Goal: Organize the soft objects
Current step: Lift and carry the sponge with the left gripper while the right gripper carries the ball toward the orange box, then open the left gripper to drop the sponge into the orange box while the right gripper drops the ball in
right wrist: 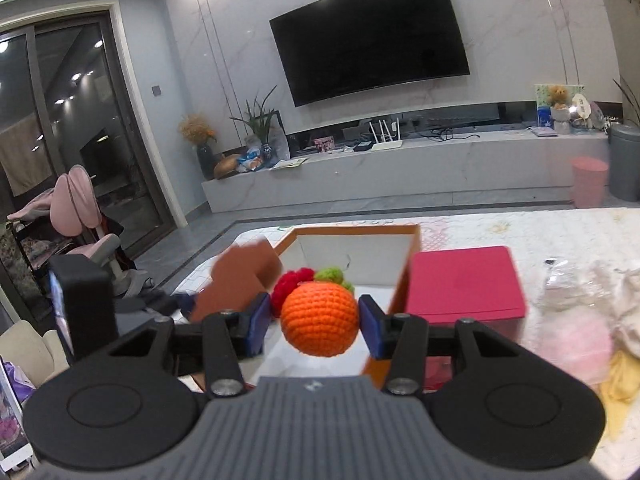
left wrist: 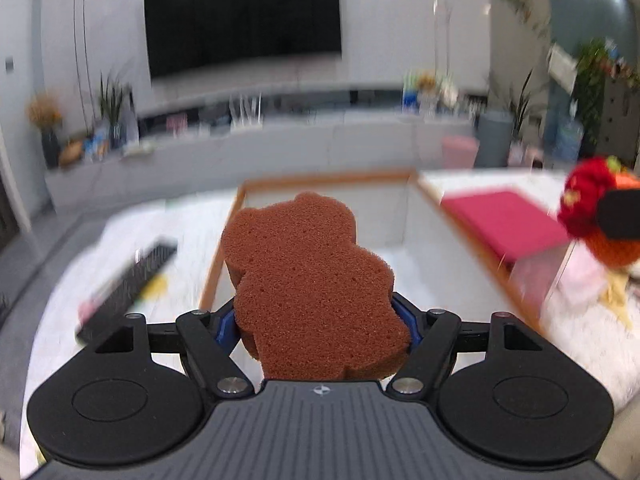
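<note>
A brown bear-shaped sponge (left wrist: 304, 264) is held up in my left gripper (left wrist: 316, 324), whose blue pads press on its two sides. Just beyond it is an open box with an orange rim (left wrist: 328, 179) and a white inside. In the right wrist view, my right gripper (right wrist: 316, 322) is shut on an orange crocheted ball (right wrist: 320, 316) with red and green tufts, carried above the same box (right wrist: 356, 230). The sponge (right wrist: 240, 280) appears at its left. From the left wrist view the crocheted toy (left wrist: 584, 196) shows at the right edge.
A magenta flat box (right wrist: 464, 280) lies right of the orange-rimmed box. Pink and yellow soft cloths (right wrist: 580, 332) are heaped at the right. A black remote-like thing (left wrist: 128, 284) lies on the white cover at the left. A TV wall stands beyond.
</note>
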Motion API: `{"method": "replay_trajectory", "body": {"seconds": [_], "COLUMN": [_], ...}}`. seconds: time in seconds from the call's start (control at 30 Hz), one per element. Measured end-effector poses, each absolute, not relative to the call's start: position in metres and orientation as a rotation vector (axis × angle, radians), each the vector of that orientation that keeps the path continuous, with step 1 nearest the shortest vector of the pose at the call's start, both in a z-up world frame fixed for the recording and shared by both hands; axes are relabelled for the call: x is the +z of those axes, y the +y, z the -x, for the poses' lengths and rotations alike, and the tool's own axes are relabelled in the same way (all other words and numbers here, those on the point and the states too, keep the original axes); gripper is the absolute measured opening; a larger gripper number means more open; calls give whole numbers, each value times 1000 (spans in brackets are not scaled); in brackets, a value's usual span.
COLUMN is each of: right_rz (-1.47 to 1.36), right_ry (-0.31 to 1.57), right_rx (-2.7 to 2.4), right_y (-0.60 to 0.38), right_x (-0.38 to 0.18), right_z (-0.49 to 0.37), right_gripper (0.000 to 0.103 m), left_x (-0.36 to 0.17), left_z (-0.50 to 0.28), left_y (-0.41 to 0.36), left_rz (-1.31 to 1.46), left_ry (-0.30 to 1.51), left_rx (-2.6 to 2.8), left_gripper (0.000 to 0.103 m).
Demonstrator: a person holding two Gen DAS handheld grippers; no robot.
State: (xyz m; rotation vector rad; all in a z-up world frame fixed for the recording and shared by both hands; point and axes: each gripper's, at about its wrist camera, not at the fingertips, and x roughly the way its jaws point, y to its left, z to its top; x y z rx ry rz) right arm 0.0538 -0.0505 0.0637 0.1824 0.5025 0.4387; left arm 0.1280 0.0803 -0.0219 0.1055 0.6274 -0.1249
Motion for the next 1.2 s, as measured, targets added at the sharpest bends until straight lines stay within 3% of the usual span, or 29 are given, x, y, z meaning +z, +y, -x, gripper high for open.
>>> {"method": "replay_trajectory", "body": {"seconds": [0.47,0.67,0.8,1.2], "right_rz": [-250,-247,-232,-165], "right_ry": [562,582,605,636], "right_rx": [351,316,313,290], "right_y": [-15,-22,-18,-15], "right_x": [17,15,12,15], "right_z": [-75,-82,-86,-89], "right_gripper": [47,47,47,47], "left_x": [-45,-43,-38,-23], "left_z": [-134,-135,-129,-120], "left_y": [95,110,113,115], "left_rz": [-189,-170,-144,-91], "left_ry": [744,722,682,606], "left_rx": [-39,-68,-96,-162], "left_gripper": [90,93,102,103]}}
